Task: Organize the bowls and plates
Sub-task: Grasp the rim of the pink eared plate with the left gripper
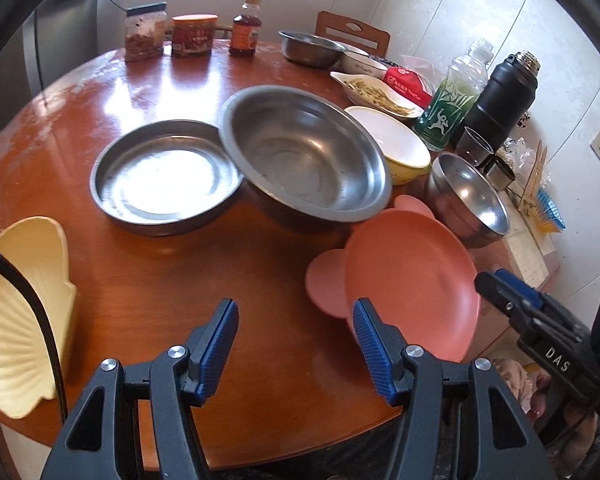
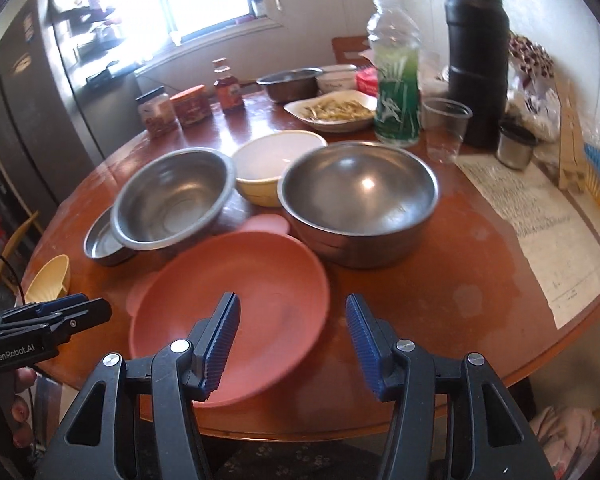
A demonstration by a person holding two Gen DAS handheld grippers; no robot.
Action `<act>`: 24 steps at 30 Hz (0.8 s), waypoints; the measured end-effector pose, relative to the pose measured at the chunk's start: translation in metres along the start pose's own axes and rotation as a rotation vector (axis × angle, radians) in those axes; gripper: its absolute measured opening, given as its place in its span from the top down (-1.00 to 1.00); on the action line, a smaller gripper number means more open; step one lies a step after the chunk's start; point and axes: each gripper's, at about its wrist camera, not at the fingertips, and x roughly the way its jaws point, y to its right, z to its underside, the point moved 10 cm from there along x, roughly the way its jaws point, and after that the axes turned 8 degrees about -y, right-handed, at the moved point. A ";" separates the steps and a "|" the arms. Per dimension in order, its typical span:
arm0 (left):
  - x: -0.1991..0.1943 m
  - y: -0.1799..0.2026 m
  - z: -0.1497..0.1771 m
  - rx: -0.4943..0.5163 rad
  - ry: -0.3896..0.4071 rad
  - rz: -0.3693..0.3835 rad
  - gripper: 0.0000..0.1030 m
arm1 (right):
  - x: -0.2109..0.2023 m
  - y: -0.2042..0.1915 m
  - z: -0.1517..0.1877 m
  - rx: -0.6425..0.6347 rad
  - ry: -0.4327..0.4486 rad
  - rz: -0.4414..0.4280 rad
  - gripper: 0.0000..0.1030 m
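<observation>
On the round wooden table (image 1: 160,264) a pink plate (image 1: 412,280) with ear-shaped tabs lies at the near edge; it also shows in the right wrist view (image 2: 236,304). Behind it stand a flat steel pan (image 1: 160,176), a wide steel bowl (image 1: 304,152) leaning on the pan's rim, a yellow-and-white bowl (image 1: 396,144) and a deep steel bowl (image 1: 472,200). A cream shell-shaped dish (image 1: 16,320) sits at the left edge. My left gripper (image 1: 296,344) is open and empty, just left of the pink plate. My right gripper (image 2: 292,340) is open and empty over the plate's right rim.
At the back stand jars (image 1: 146,32), a sauce bottle (image 1: 246,28), another steel bowl (image 1: 310,48), a dish of food (image 1: 376,92), a green bottle (image 1: 448,108), a black thermos (image 1: 500,100), a plastic cup (image 2: 446,128). Paper sheets (image 2: 540,236) lie at right. A fridge (image 2: 28,128) stands left.
</observation>
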 end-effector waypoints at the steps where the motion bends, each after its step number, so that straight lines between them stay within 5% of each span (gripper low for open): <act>1: 0.004 0.001 0.000 -0.002 -0.011 -0.001 -0.15 | 0.003 0.002 0.001 0.003 -0.005 -0.007 -0.10; 6: 0.018 0.008 -0.002 0.006 -0.037 -0.005 -0.15 | 0.018 0.010 0.005 -0.002 -0.039 -0.005 -0.08; 14: 0.033 0.018 -0.003 0.039 -0.061 -0.010 -0.08 | 0.037 0.002 0.007 -0.032 -0.072 -0.017 0.34; 24: 0.029 0.018 0.007 0.077 -0.054 -0.053 0.05 | 0.033 -0.019 0.010 -0.104 -0.072 -0.007 0.41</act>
